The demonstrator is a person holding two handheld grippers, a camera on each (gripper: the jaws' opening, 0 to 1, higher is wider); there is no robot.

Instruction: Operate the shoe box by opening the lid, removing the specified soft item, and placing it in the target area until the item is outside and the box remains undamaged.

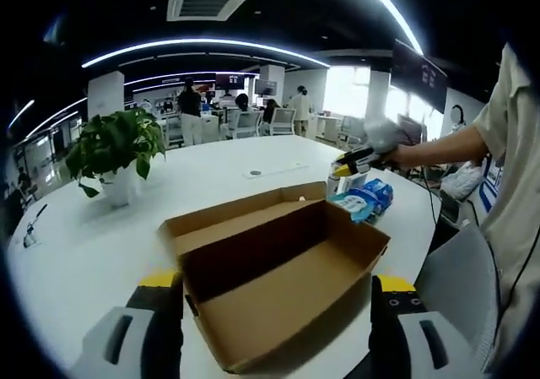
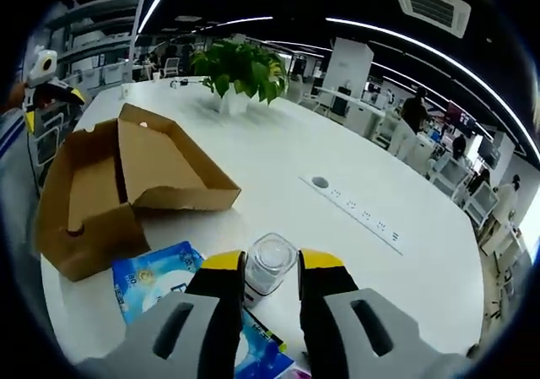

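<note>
The brown cardboard shoe box (image 1: 278, 278) lies open on the white table (image 1: 211, 176), lid folded back, its inside bare. My left gripper (image 1: 274, 316) is open wide, its jaws flanking the box's near end without touching it. The soft blue packet (image 1: 364, 200) lies on the table just beyond the box's far right corner. In the right gripper view the packet (image 2: 156, 278) lies below the left jaw, beside the box (image 2: 110, 193). My right gripper (image 2: 272, 282) hovers above it, open by a narrow gap. A small clear-capped jar (image 2: 270, 265) stands just past its tips.
A potted green plant (image 1: 118, 151) stands at the table's far left. A socket strip (image 2: 354, 210) is set into the tabletop. A person's arm (image 1: 439, 147) holds the right gripper (image 1: 359, 159). A grey chair (image 1: 456, 278) stands at the table's right edge. People sit at far desks.
</note>
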